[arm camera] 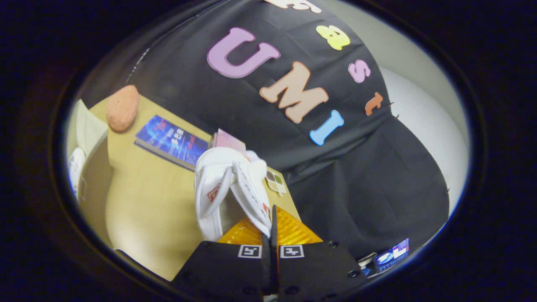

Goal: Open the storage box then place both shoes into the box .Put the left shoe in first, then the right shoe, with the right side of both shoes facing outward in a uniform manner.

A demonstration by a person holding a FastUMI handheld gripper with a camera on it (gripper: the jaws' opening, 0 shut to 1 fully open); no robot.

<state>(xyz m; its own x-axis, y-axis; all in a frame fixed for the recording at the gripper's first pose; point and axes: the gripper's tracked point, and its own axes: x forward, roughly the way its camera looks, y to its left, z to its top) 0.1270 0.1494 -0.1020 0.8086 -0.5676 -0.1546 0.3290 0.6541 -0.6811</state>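
Fingers (270,222) pinched together on the white shoe's (228,184) edge, shoe hanging mid-frame, long axis running up-and-away from the tips, above the table (142,201)

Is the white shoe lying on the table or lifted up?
Lifted up: the white shoe hangs tilted above the table, pinched in the gripper with jaws closed.
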